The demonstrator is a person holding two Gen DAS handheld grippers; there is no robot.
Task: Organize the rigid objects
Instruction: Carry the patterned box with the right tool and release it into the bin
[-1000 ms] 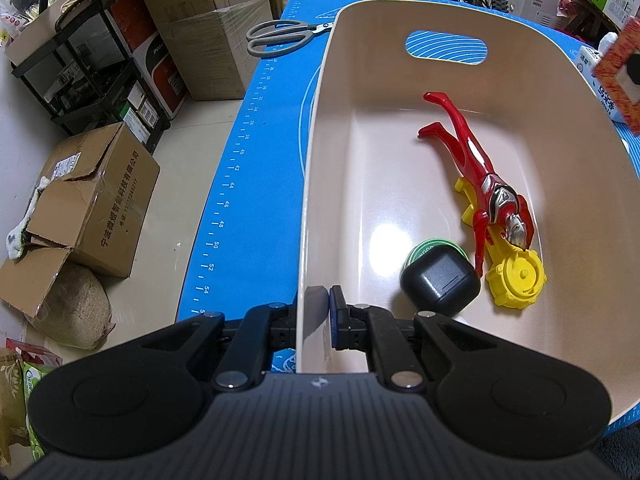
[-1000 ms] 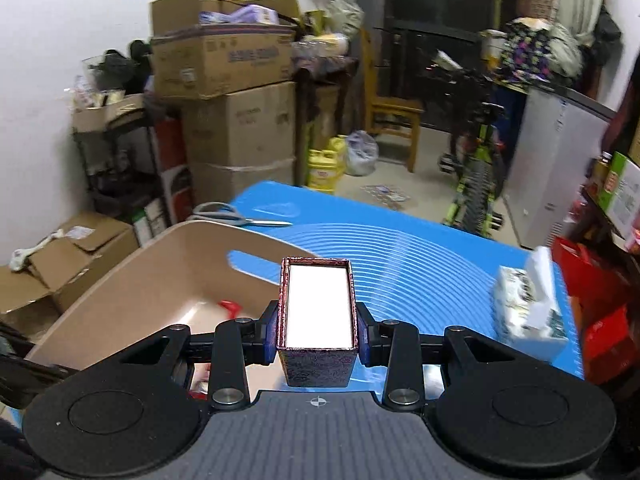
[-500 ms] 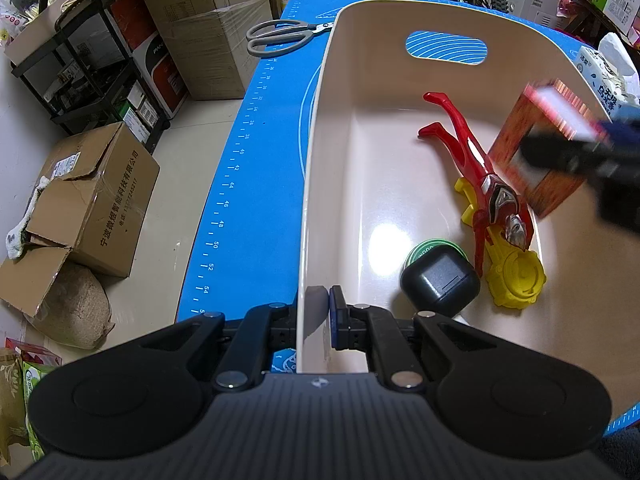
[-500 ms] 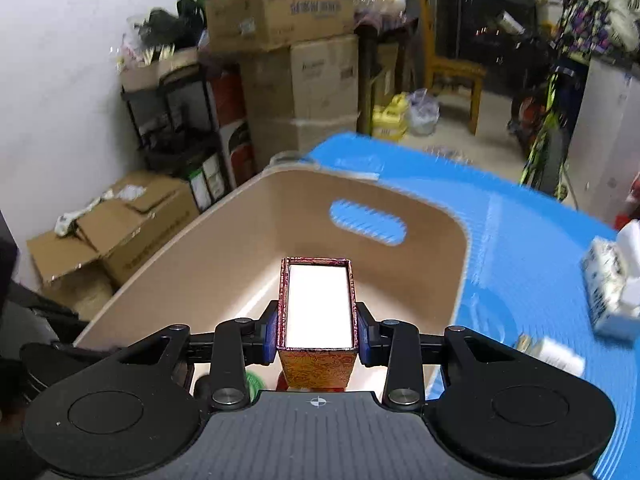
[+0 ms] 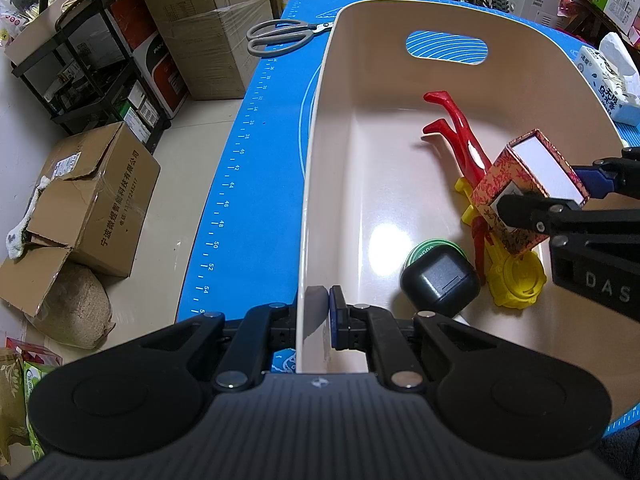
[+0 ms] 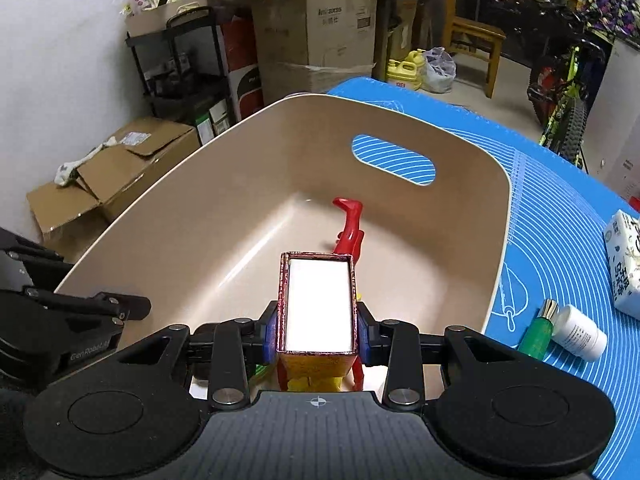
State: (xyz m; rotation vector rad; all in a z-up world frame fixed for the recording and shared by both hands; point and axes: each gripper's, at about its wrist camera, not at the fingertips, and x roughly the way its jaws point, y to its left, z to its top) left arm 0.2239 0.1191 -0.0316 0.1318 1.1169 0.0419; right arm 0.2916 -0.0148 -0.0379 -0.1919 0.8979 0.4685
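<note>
While the red patterned box is held clamped between the pads of the right gripper above the beige tub, the red figure and yellow toy are seen directly beneath it. If released here, the box is judged likely to land on them and tip over. The tub's near wall is pinched by the almost fully closed left gripper; should that grip slip, the tub could shift.

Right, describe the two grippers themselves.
Both are black plastic with blue pads, silver screws and a ribbed grey deck with round side discs. The right gripper carries white "DAS" lettering; the left gripper reads "GenRobot". No sleeves or cables show.
</note>
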